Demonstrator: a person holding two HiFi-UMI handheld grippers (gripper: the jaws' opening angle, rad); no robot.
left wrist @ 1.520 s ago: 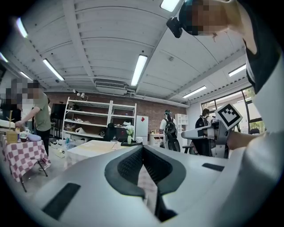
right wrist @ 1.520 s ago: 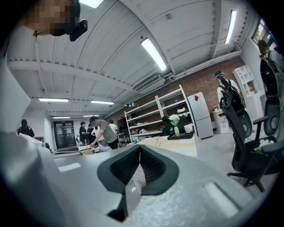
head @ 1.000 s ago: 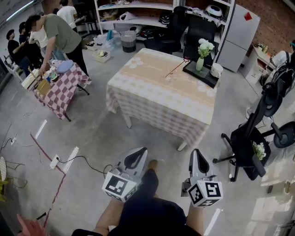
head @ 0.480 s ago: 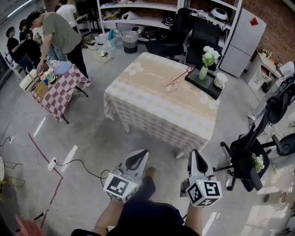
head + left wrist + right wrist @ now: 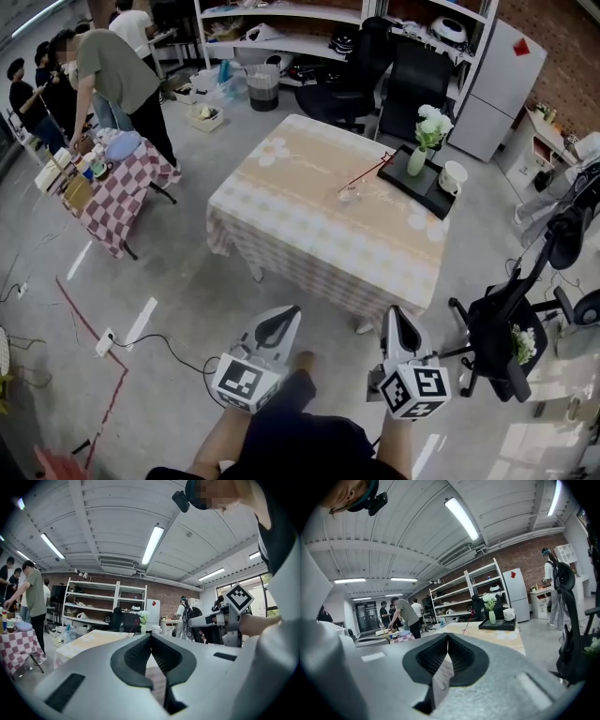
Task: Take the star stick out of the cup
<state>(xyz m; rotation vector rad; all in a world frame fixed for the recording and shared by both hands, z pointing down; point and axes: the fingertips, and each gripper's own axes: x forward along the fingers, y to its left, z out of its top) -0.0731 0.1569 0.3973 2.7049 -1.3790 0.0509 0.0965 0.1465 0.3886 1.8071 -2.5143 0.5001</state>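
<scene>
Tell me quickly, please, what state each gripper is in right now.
Left gripper: closed, holding nothing.
Right gripper: closed, holding nothing.

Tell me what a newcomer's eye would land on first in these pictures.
First comes the table under its beige patterned cloth in the middle of the floor. A thin red star stick leans out of a small clear cup near the table's far right corner, beside a black tray holding a vase of white flowers. Low in the foreground, the left gripper and right gripper are both shut and empty, well short of the table.
</scene>
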